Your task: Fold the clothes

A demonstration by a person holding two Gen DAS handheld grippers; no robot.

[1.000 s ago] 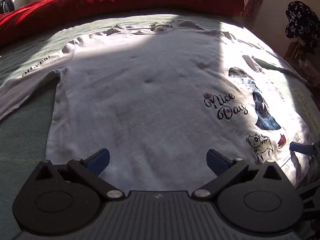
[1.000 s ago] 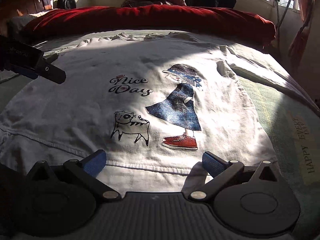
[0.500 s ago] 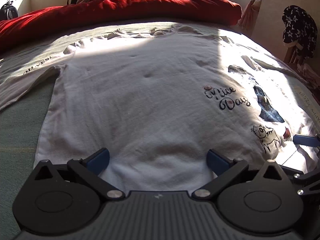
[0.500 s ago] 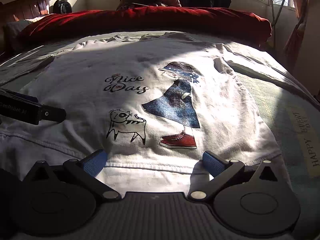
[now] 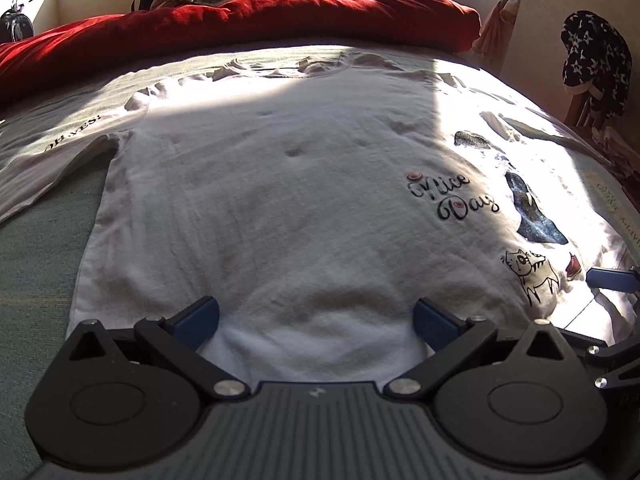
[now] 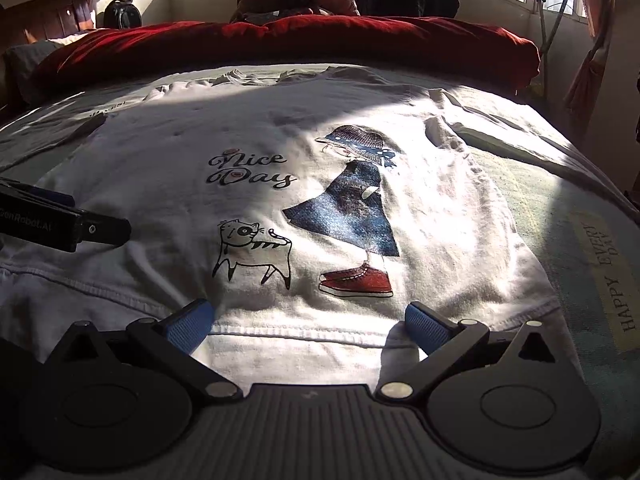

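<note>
Both jaws spread wide, the left hand-held gripper [image 5: 316, 320] and the right hand-held gripper [image 6: 306, 322] sit at the near hem of a white cotton long-sleeved T-shirt [image 6: 320, 200] lying flat on the green bed sheet [image 6: 580, 240]. Ahead of the right one, the shirt reads "Nice Day"; rightward, the sheet reads "HAPPY EVERY DAY". Farthest lies a red quilt [image 6: 320, 40].

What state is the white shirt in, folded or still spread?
Spread flat. The white shirt lies front up on the bed, print, neckline and both sleeves visible, no fold.
</note>
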